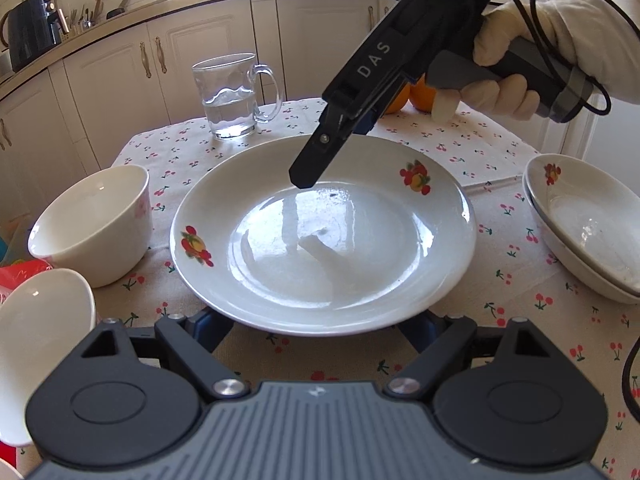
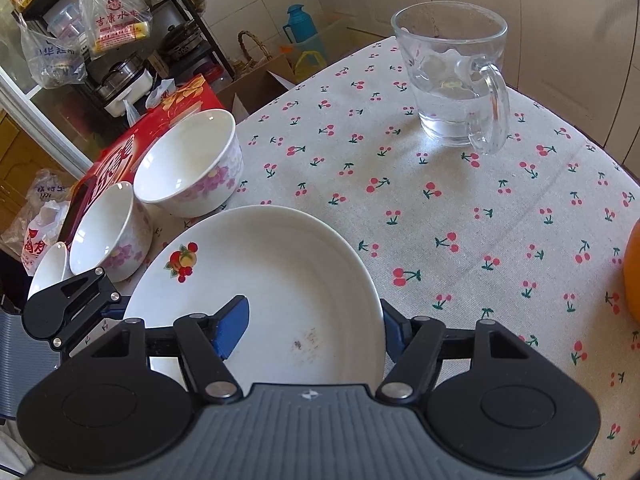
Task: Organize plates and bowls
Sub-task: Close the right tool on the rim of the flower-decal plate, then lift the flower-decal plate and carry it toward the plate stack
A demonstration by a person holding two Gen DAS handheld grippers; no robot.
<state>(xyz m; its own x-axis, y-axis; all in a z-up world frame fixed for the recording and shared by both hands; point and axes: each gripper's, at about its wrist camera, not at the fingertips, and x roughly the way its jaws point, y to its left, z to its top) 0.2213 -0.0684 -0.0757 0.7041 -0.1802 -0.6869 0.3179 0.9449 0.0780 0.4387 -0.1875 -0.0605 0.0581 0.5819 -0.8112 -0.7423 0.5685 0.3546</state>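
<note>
A white plate [image 1: 320, 240] with fruit decals lies in the middle of the cherry-print tablecloth [image 1: 500, 320]. My left gripper [image 1: 314, 330] stands open at its near rim, with both fingertips hidden under that rim. My right gripper [image 1: 324, 160], held by a white-gloved hand [image 1: 520, 60], comes in from the far side. In the right wrist view the plate [image 2: 280, 280] has its rim between the wide jaws of the right gripper [image 2: 312, 330]. One blue pad [image 2: 232, 328] is over the plate's inside and the other finger is below the rim. No pad visibly presses.
Two white floral bowls [image 2: 188, 160] [image 2: 108, 232] stand left of the plate, by a red box [image 2: 152, 136]. Stacked shallow plates [image 1: 584, 232] sit at the right. A glass mug [image 1: 228, 96] with water and oranges [image 1: 420, 96] are farther back. Kitchen cabinets lie beyond the table.
</note>
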